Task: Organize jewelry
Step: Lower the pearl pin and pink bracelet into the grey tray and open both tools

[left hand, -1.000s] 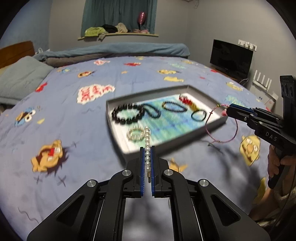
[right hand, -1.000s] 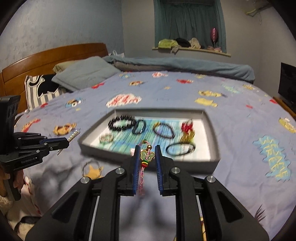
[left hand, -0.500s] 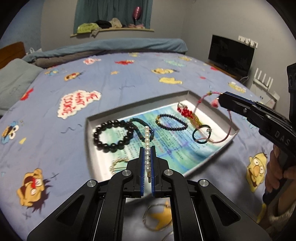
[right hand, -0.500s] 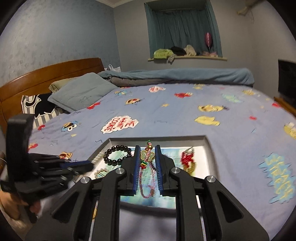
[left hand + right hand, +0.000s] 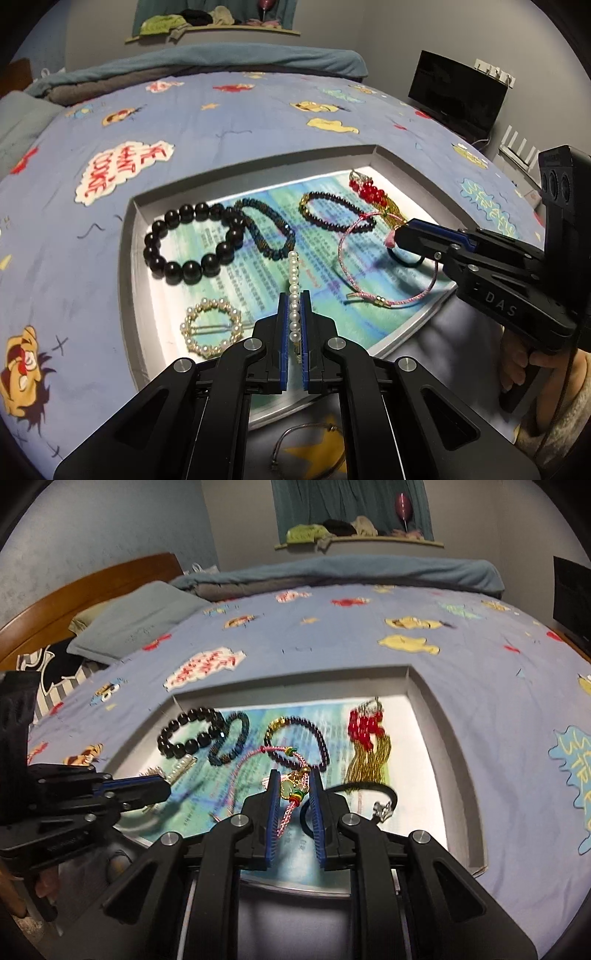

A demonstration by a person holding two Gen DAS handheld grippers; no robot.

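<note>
A: How is the pearl strand (image 5: pixel 293 291) seen?

B: A straight row of small white pearls is seen, stiff rather than drooping. It is clamped between the blue pads of the left gripper (image 5: pixel 294 306), whose jaws are closed tight on it. Its free end is held out above the printed sheet in the tray (image 5: pixel 127 236).

A: And the pink cord bracelet (image 5: pixel 354 258)?

B: A thin pink woven cord is seen, with small gold beads and red and green knots. Where it is gripped, a pale green and gold charm (image 5: pixel 290 786) is fixed. It is pinched by the right gripper (image 5: pixel 293 794), jaws narrowed on the charm, while the loop is draped down onto the sheet.

A: What is laid in the tray?

B: A bracelet of large glossy black beads (image 5: pixel 192 242) is placed at the left, touching a dark teal beaded loop (image 5: pixel 267 230). Further right a dark purple bracelet (image 5: pixel 336 212) with a gold section is seen, then a red bead cluster with a gold tassel (image 5: pixel 367 746). A pearl ring brooch (image 5: pixel 210 328) is set near the front rim, and a black hair tie (image 5: pixel 365 788) lies near the right gripper.

A: And outside the tray?

B: A thin metal bangle (image 5: pixel 306 443) is left on the blue cartoon bedspread (image 5: pixel 74 258), just beside the tray's near edge.
</note>
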